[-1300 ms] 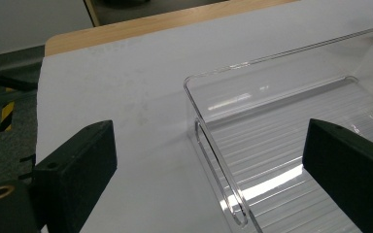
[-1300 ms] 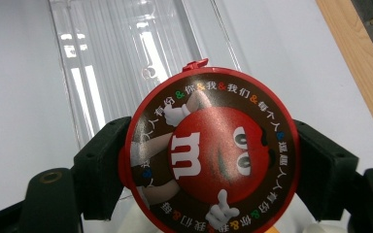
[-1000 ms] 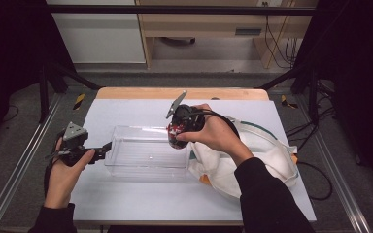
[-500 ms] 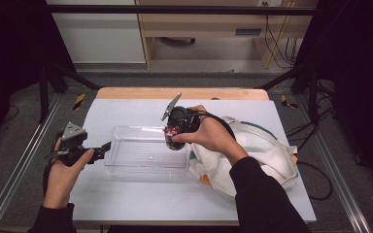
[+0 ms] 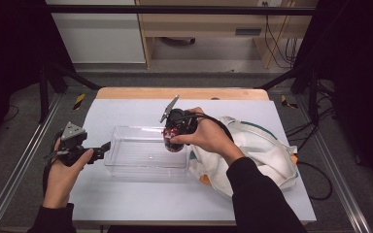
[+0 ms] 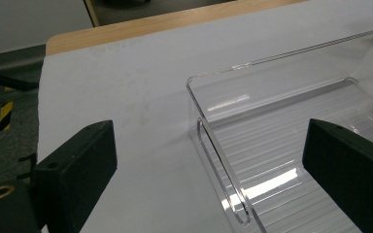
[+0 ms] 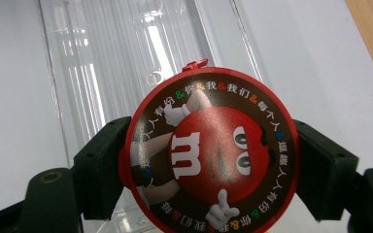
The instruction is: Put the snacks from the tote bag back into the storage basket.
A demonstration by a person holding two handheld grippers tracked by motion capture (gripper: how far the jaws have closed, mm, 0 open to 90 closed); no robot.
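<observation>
**Lowering the candy tub into the bin**

Over the clear rectangular plastic bin (image 5: 148, 153), my right gripper (image 5: 174, 138) pinches the round red candy tub (image 7: 209, 150); lower it level, then release. My left gripper (image 5: 108, 147) stays spread at the bin's left end

From my feed I see a white-topped table (image 5: 126, 204) with a wooden far edge (image 5: 182, 93), grey carpet floor (image 5: 24, 121), a white cabinet (image 5: 94, 31) beside a wooden desk (image 5: 199, 24), cables (image 5: 272, 29), and yellow-black hazard tape (image 5: 79, 101).
</observation>
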